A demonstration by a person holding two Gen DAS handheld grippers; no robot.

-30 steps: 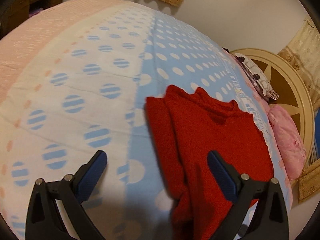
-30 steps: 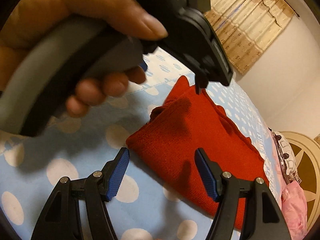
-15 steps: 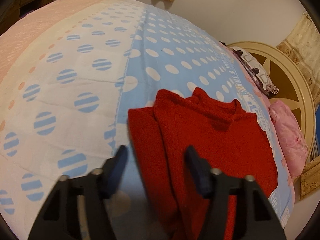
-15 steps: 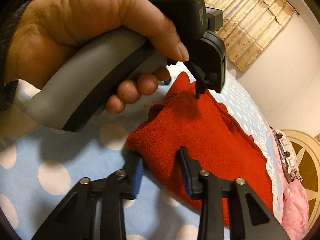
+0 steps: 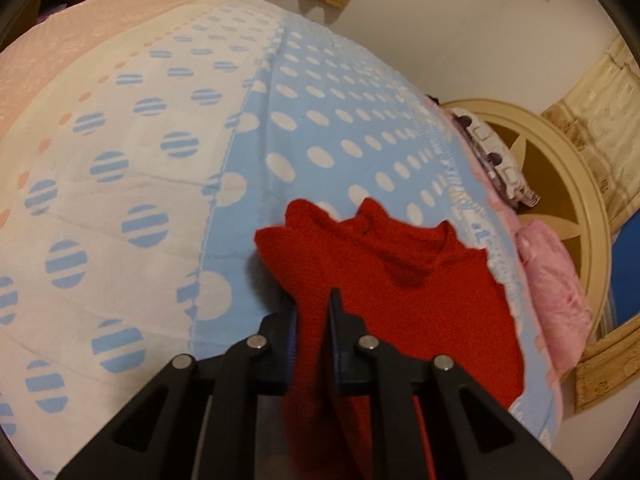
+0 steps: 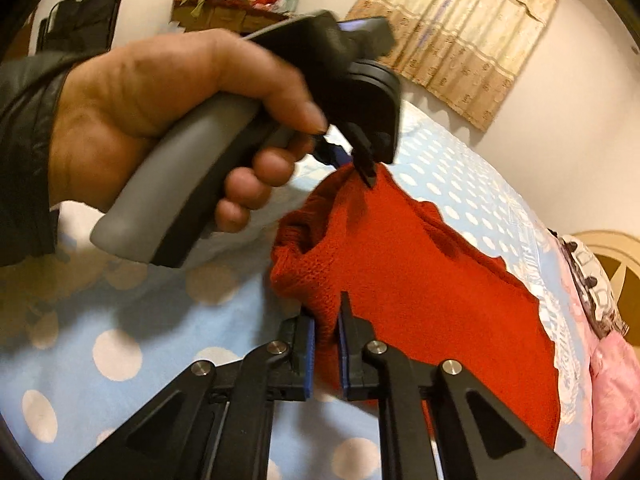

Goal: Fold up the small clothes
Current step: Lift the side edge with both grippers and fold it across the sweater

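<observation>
Bedroom setting: bed covered by a quilt, pale blue with white dots on one half, white with striped blue dots on the other; a cream round headboard and pink pillow are lying at the far right, and beige curtains are hanging on the wall.
Garment: red knitted sweater is lying on the blue half of the quilt near the pillows, already doubled over, with its near edge now being lifted off the quilt at two points.
Left gripper: jaws are closing, and a fold of the sweater's left edge is pinched between them; a second ago the jaws were standing wide apart with the garment lying flat between and beyond them.
Right gripper: jaws are drawn nearly together and are clamping the sweater's near corner, which is bunching upward; a second ago they were spread open just short of that corner.
Left hand: seen from the right wrist camera, it is squeezing the grey handle of its tool, whose tip is now biting the sweater's far corner rather than hanging above it as before; a dark sleeve is covering the wrist.
Background clutter: shelf with colourful items is sitting against the far wall.
</observation>
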